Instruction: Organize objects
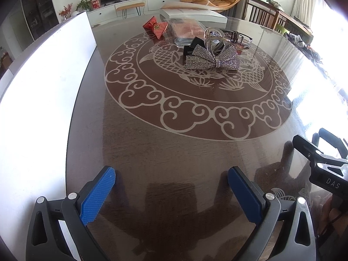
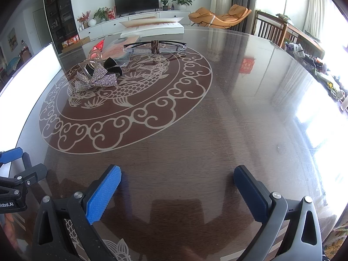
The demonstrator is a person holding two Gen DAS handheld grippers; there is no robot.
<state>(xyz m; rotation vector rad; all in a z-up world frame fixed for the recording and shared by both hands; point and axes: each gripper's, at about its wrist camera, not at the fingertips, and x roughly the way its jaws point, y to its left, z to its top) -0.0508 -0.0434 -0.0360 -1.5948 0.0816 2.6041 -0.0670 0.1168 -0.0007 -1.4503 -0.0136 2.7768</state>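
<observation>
While both grippers hang low over the near edge of the dark glass-topped table with a pale fish-and-cloud medallion [image 1: 174, 152], nothing is held: the left gripper [image 1: 171, 174] has its blue pads spread wide, and so does the right gripper [image 2: 177, 171]. From the left wrist the clutter sits at about one o'clock, well apart from the pads. Nearest is the rhinestone-covered silver bow hair clip [image 1: 212, 59], touching a clear plastic claw clip [image 1: 214, 41]. Behind lie black-framed glasses [image 1: 237, 35], a flat clear packet with pinkish contents [image 1: 187, 29] and a red satin pouch [image 1: 155, 27] at twelve o'clock. The bow looks light and stiff with a gritty surface; its narrow centre knot seems the surest hold. The glasses appear fragile, and the bridge probably suits better than a lens
</observation>
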